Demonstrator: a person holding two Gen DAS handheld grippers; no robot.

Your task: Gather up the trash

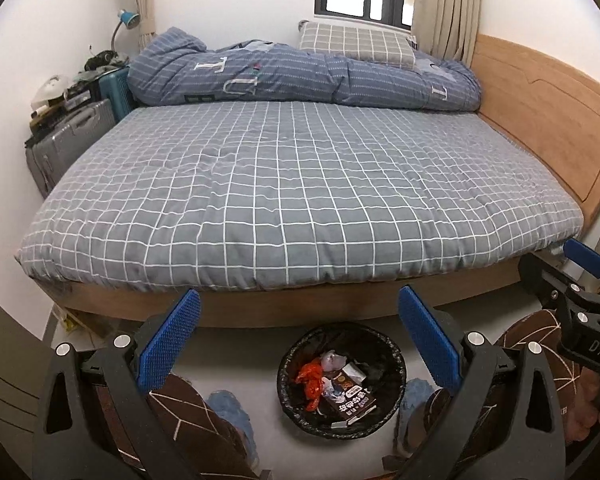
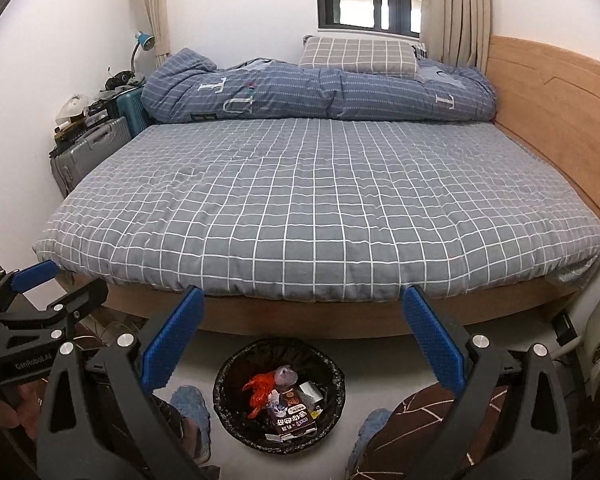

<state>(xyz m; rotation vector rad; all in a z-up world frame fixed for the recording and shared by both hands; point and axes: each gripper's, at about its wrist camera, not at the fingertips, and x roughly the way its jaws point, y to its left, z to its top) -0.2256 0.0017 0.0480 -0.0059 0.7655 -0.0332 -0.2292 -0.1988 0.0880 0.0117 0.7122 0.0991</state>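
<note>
Trash bin (image 1: 341, 380) sits on the floor against the bed (image 1: 300, 184), low between both grippers. Left gripper (image 1: 298, 344) and right gripper (image 2: 302, 346): fingers spread, empty. Carton and wrappers already inside; bed shows no litter.

Side-by-side wrist views, facing bed (image 1: 300, 184)

A bin (image 1: 340, 380) stands on the floor near the bed (image 1: 300, 200), with a carton (image 1: 354, 400) and wrappers (image 1: 310, 380) in it. A quilt (image 1: 300, 76) lies at the far side, a pillow (image 1: 356, 46) on it. Suitcases (image 1: 72, 144) stand left of the bed.
</note>
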